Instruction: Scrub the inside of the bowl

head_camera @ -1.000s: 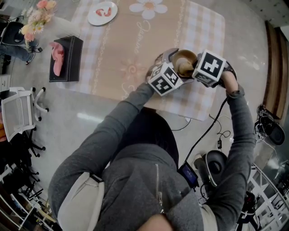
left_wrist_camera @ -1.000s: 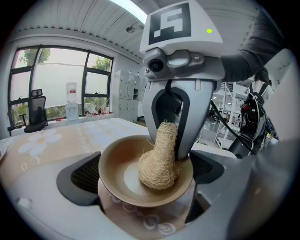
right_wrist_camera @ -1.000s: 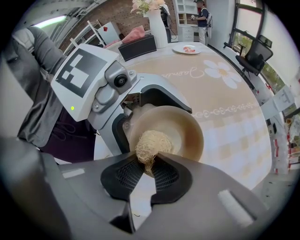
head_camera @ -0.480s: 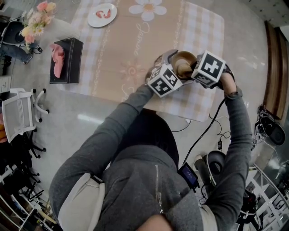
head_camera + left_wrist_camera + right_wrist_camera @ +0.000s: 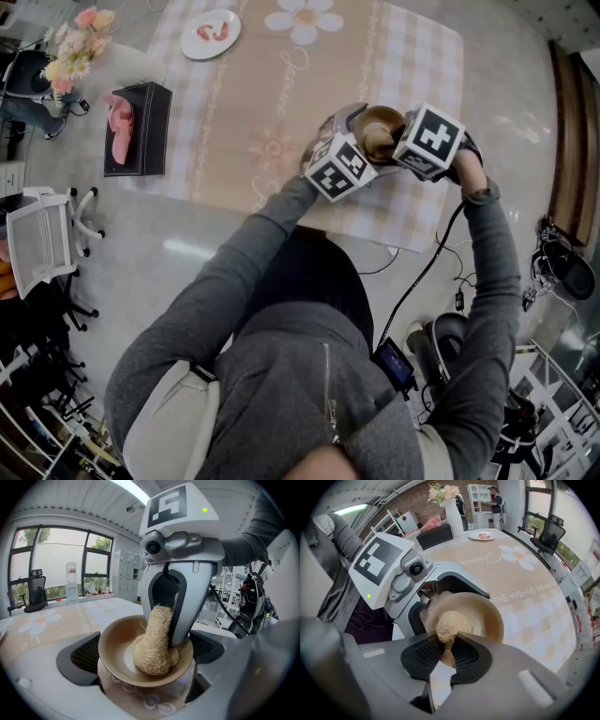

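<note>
Your loofah (image 5: 152,644) runs lengthwise from the jaws of your right hand-held gripper (image 5: 447,654) into the bowl (image 5: 115,644). Its thin end is pinched between those jaws, which are pressed in on it, and its fat end sits on the bowl's bottom. The bowl's mouth faces that gripper and tilts upward. Your left hand-held gripper (image 5: 145,667) has its jaws wide on either side of the bowl, clamping it. The bench (image 5: 262,94) lies below the bowl.

You have one bowl, one loofah and two grippers. Well beyond the bowl on the bench is one plate (image 5: 211,31). Far to the bowl's left are one black box (image 5: 136,122) and one bunch of flowers (image 5: 70,47).

From the head view, the two marker cubes crowd the bowl, so only part of its brown rim and a bit of loofah show. The left gripper view alone shows the loofah's full length and where it meets the bowl's bottom. The right gripper view shows only the loofah's frayed end against the bowl's inside. It also shows a person (image 5: 496,501) standing far behind the bowl and an office chair (image 5: 546,534) off to the bowl's right.
</note>
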Tool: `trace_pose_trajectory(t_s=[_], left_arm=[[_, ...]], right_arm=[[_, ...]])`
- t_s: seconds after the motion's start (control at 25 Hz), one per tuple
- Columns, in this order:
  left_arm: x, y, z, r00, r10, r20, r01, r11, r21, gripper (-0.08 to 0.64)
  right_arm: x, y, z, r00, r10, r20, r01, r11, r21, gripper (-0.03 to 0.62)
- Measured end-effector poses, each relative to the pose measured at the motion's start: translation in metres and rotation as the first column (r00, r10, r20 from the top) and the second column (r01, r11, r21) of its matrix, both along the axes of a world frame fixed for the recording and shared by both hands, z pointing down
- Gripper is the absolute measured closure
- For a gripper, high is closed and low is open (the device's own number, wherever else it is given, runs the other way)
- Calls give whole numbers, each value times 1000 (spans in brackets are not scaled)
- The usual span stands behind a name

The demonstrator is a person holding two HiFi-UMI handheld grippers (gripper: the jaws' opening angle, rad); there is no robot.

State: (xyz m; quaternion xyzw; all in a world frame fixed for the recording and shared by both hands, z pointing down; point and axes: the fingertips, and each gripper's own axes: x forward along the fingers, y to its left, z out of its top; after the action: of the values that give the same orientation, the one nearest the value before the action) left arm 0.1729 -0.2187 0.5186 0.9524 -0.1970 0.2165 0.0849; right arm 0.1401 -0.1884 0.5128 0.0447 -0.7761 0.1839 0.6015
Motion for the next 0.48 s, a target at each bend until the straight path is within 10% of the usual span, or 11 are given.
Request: trace_pose_trajectory(t_s=[0.48], left_arm=[[0,1,0,1000,2,2,-2,1000,1,-25]], right_arm=[[-10,-14,-1,993,93,72,-98,993,69,548]])
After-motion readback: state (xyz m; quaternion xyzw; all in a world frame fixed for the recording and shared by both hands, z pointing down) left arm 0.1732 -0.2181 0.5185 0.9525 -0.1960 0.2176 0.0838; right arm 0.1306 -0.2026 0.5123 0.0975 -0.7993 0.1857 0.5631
